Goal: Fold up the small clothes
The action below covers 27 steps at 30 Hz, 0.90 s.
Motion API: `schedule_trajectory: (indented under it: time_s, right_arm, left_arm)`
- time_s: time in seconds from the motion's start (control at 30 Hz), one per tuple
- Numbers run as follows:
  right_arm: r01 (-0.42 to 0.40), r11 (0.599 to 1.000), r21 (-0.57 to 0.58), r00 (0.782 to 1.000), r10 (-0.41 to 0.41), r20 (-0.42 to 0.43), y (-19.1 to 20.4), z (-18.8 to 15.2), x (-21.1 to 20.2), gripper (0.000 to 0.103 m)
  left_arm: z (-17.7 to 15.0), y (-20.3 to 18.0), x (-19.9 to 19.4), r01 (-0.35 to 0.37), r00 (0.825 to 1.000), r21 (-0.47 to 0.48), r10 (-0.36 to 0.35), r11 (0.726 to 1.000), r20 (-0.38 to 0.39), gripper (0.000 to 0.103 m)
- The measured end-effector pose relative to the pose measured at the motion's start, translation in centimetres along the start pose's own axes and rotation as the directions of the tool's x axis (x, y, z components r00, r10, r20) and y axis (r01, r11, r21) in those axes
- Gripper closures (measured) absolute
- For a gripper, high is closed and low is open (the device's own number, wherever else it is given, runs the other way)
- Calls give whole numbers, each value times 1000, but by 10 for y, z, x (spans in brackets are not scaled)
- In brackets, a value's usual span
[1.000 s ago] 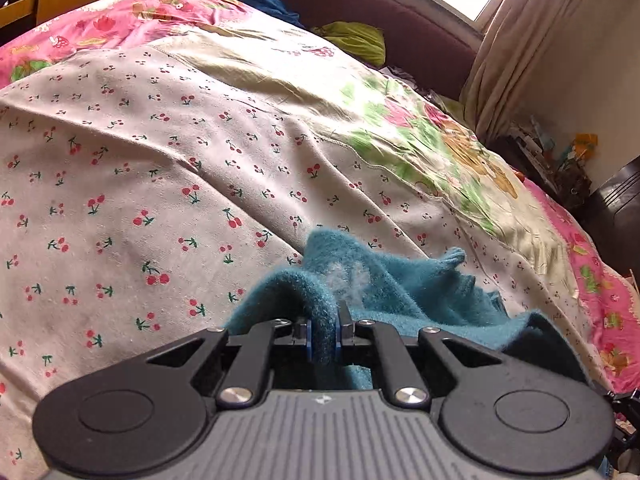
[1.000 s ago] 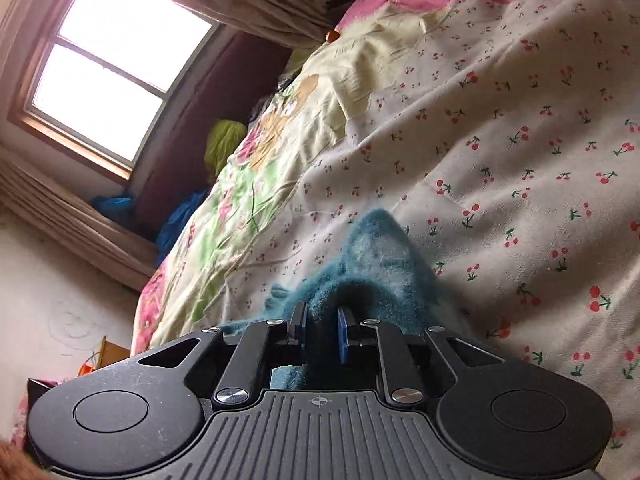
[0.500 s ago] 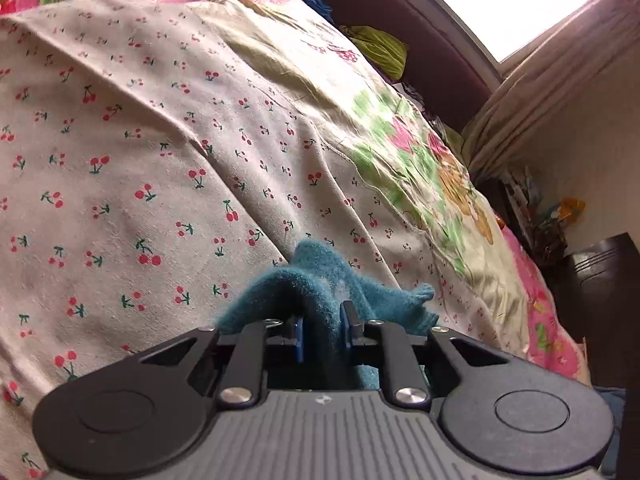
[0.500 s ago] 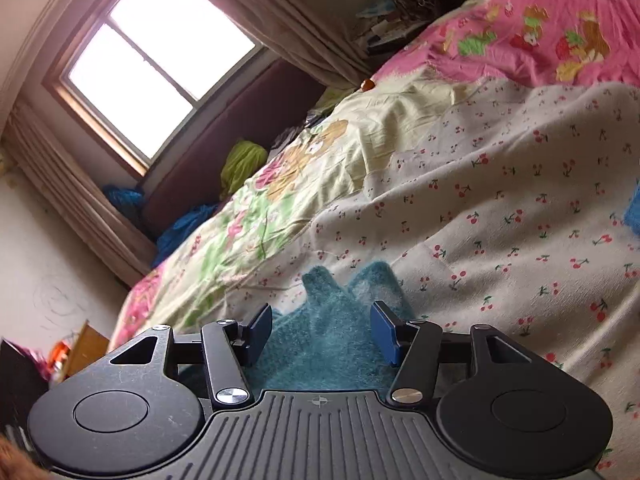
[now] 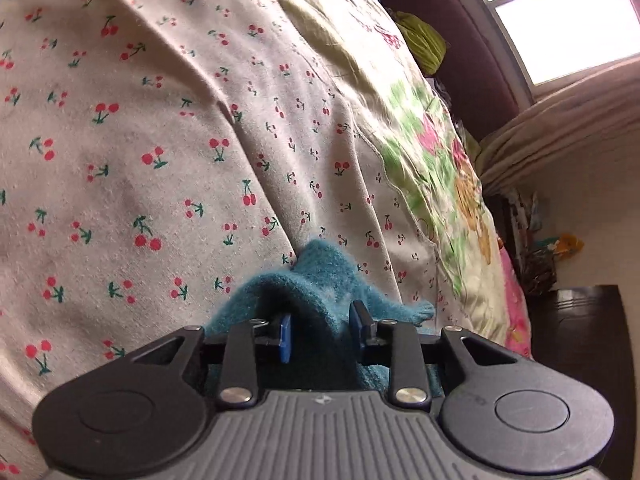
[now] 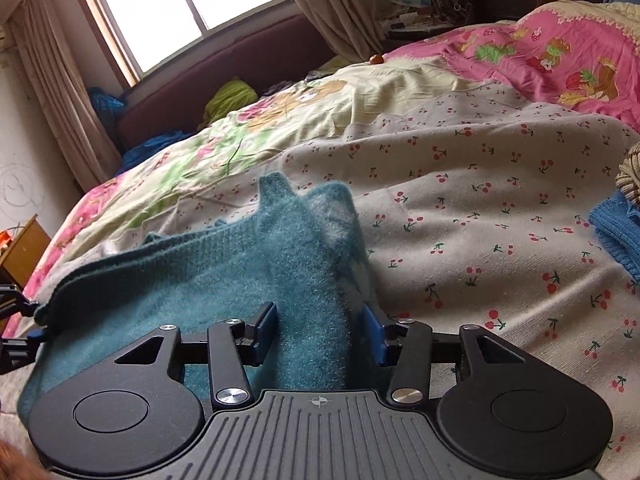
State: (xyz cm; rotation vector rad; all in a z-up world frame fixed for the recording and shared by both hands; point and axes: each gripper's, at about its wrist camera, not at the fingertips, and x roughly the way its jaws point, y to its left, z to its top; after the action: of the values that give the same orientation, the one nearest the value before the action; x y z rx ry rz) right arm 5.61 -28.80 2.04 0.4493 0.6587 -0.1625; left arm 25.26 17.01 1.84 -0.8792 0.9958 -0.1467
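A small fuzzy teal knit garment [image 6: 224,272] lies folded on the cherry-print bedspread [image 6: 500,216]. My right gripper [image 6: 320,330] is open, its blue pads either side of a raised fold of the garment. In the left wrist view my left gripper [image 5: 320,330] is open too, jaws apart around a hump of the same teal garment [image 5: 320,276]. The left gripper's fingertips [image 6: 24,320] show at the left edge of the right wrist view, at the garment's dark ribbed hem.
A blue knit piece [image 6: 616,236] and a striped brown one [image 6: 630,176] lie at the right on the bed. A maroon headboard [image 6: 224,76], green cloth [image 6: 228,100], window and curtains are beyond. A dark cabinet [image 5: 580,320] stands beside the bed.
Both grippers have opened and let go of the teal garment, right first, then left. The garment has settled onto the bedspread and both cameras have dropped closer to it.
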Motion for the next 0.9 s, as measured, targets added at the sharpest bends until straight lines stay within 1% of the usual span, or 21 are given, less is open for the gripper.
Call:
schedule_trajectory:
  time_s: [0.03,0.07,0.1,0.13,0.17,0.2,0.23,0.27,0.33,0.4,0.43,0.47,0.5,0.53,0.57,0.63,0.7,0.73,0.77,0.83,0.9]
  right_arm:
    - [1,1000,-2,1000,-1,-1,0,0,-2,74]
    - [-2,1000,-1,1000,2,-2,-1,-1,-5,78]
    - [-5,1000,-1,1000,5,-6,-2,-2,-8,84]
    - [-2,1000,-2,1000,2,-9,-2,-3,-9,85]
    - [0,1000,-4,1000,0,-11,-1,-4,-11,86]
    - [-1,1000,-4,1000,0,-11,0,-5,-13,87]
    - [-3,1000,-3,1000,3,-8,1,-5,-14,87]
    - [-5,1000,-2,1000,5,-6,2,-5,-15,87]
    - [-3,1000,3,1000,3,-6,2,-5,-14,87]
    - [-1,1000,8,1000,1,-11,1,-6,-13,87]
    - [-2,1000,8,1000,2,-10,0,-7,-13,87]
    - [-8,1000,10,1000,8,-6,-1,-7,-14,87]
    - [-17,1000,16,1000,17,-3,-2,-7,-15,87]
    - [-25,999,26,1000,25,-5,-4,-7,-15,86]
    - [-32,999,37,999,32,-6,-6,-7,-16,86]
    - [-39,998,44,999,39,2,-9,-7,-21,82]
    - [-34,999,20,999,34,17,-7,-7,-28,82]
    - [-32,999,-4,999,32,24,-5,-7,-31,82]
    - [-24,999,-30,999,25,33,-1,-8,-34,82]
    - [-13,997,-78,999,17,43,7,-9,-35,80]
    - [-11,995,-95,1000,14,26,11,-9,-30,72]
  left_arm:
    - [0,-2,0,-6,1000,11,6,1000,-4,61]
    - [1,-2,0,10,1000,2,-10,1000,-11,58]
    - [4,0,0,48,999,-24,-48,999,-18,48]
    - [7,2,1,82,996,-57,-84,995,-31,38]
    - [11,6,2,111,992,-99,-116,989,-45,35]
    - [13,8,2,125,990,-132,-132,983,-41,34]
    - [16,10,0,142,989,-165,-148,976,-19,32]
    - [18,13,-2,157,987,-185,-158,970,8,30]
    - [23,16,-4,151,988,-222,-145,963,43,13]
    - [26,17,-5,174,985,-234,-167,957,49,10]
    - [25,14,-8,158,987,-211,-149,965,55,10]
    - [24,8,-12,120,992,-155,-112,981,59,10]
    - [22,-1,-16,46,997,-59,-42,997,70,10]
    - [18,-10,-19,-21,996,27,18,999,88,10]
    - [11,-16,-25,-83,991,124,69,989,113,11]
    - [-7,-24,-34,-167,979,276,125,946,164,11]
    - [-28,-25,-45,-235,963,397,158,888,216,11]
    - [-39,-25,-51,-266,955,452,168,852,244,11]
    - [-50,-23,-55,-290,948,495,174,819,267,11]
    - [-66,-18,-60,-315,941,554,177,771,288,12]
    - [-79,-15,-57,-335,937,594,189,732,294,12]
